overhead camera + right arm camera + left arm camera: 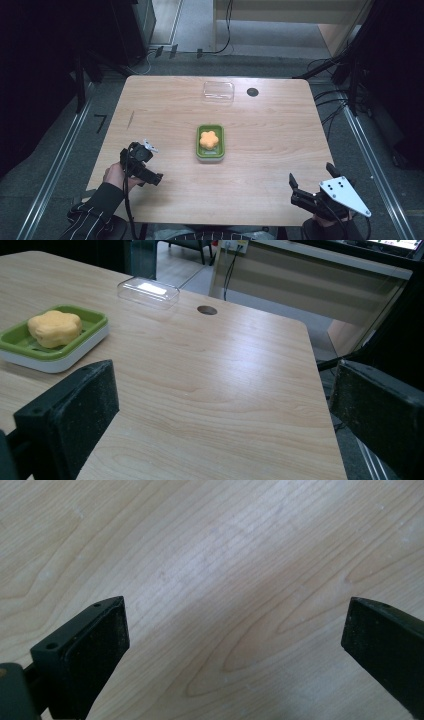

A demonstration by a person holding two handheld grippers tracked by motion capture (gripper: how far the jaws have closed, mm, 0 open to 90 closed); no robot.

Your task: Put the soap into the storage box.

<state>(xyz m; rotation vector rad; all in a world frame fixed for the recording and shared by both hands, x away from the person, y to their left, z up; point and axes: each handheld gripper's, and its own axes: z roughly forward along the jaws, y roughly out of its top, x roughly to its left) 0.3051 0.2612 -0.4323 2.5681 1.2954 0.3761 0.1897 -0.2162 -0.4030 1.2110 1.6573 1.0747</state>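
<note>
An orange flower-shaped block (209, 139) lies in a green dish with a white base (199, 151) at the middle of the wooden table (270, 145). My left gripper (153, 162) is open near the table's front left edge, left of the dish and apart from it. Its own view has the jaws of the left gripper (235, 630) spread wide over bare wood. My right gripper (312, 175) stands open at the front right corner. In the right gripper view, my gripper (225, 390) faces across the table, with the block (54, 327) and dish (95, 320) off to the left.
A clear plastic lid (218, 91) (148, 291) lies at the table's far edge, with a round cable hole (252, 92) (207, 310) just right of it. Cables trail on the floor beyond the table and along its right side.
</note>
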